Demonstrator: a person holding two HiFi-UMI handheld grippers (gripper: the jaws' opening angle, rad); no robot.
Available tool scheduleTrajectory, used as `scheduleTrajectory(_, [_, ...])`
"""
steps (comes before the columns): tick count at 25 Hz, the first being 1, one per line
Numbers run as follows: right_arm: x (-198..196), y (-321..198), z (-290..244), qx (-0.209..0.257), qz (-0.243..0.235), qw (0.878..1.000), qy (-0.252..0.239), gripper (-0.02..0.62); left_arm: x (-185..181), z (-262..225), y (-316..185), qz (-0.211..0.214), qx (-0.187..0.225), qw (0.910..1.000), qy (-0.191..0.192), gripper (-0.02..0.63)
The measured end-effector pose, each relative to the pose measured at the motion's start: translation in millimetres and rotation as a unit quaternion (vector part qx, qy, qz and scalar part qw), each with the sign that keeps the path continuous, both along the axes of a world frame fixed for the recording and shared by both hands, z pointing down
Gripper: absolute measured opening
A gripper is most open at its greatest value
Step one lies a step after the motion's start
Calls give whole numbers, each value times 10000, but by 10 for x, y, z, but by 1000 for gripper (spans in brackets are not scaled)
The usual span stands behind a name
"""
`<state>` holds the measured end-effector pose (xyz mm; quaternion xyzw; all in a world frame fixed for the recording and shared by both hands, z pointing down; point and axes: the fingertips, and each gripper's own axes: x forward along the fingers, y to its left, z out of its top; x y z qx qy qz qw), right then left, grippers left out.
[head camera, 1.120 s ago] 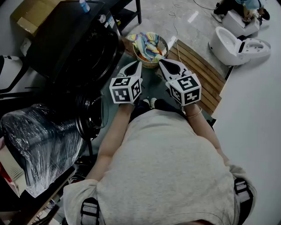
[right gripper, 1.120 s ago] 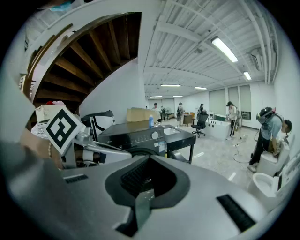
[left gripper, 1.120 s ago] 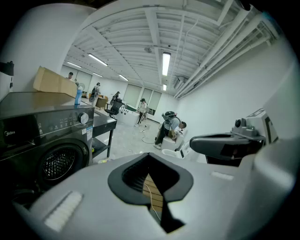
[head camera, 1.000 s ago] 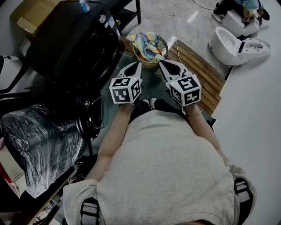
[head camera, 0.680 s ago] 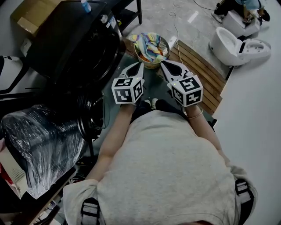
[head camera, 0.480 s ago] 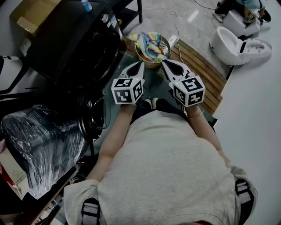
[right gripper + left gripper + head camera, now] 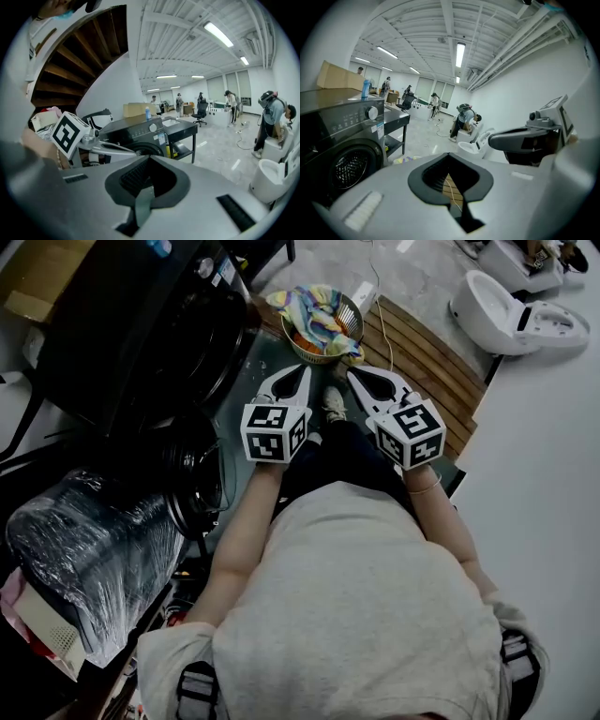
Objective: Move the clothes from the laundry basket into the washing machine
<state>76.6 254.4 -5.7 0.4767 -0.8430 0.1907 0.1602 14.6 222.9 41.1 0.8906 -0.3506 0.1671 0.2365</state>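
Left gripper (image 7: pixel 303 371): jaws pressed together, nothing between them | Right gripper (image 7: pixel 352 374): jaws pressed together, empty, beside the left | Clothes (image 7: pixel 315 311): bright striped heap filling the laundry basket (image 7: pixel 320 358) on the floor, at 12 o'clock from both grippers, untouched | Washing machine (image 7: pixel 159 334): dark front-loader at 9 o'clock from the basket.

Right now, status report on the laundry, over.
Left gripper, right gripper shut, empty. Clothes heaped in laundry basket ahead, untouched. Washing machine at left. Person's shoe on floor between grippers.
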Motion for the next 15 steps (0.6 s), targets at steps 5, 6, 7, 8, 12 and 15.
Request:
scheduleTrajectory(5, [155,-515,245,-230,-142,9996,-66,8,145,254,-397,-82,-313,9995,-37,9])
scheduleTrajectory(6, [197,-657,290,-265,-174,9994,-103,8,169,308,-527,-152,-372,9992,-78,9])
scheduleTrajectory(7, [242,-804,329,-303,-222,9992,-125,8,197,356,-661,-236,-445,9987,-92,9])
scheduleTrajectory(8, [290,-954,363,-341,-285,9989,-124,8,230,399,-796,-328,-520,9981,-84,9])
scheduleTrajectory(12, [443,-1498,535,-558,-591,9966,-91,9,325,569,-1287,-586,-688,9958,-109,9])
scheduleTrajectory(15, [506,-1823,765,-692,-1057,9920,-23,9,341,751,-1552,-789,-846,9932,-145,9])
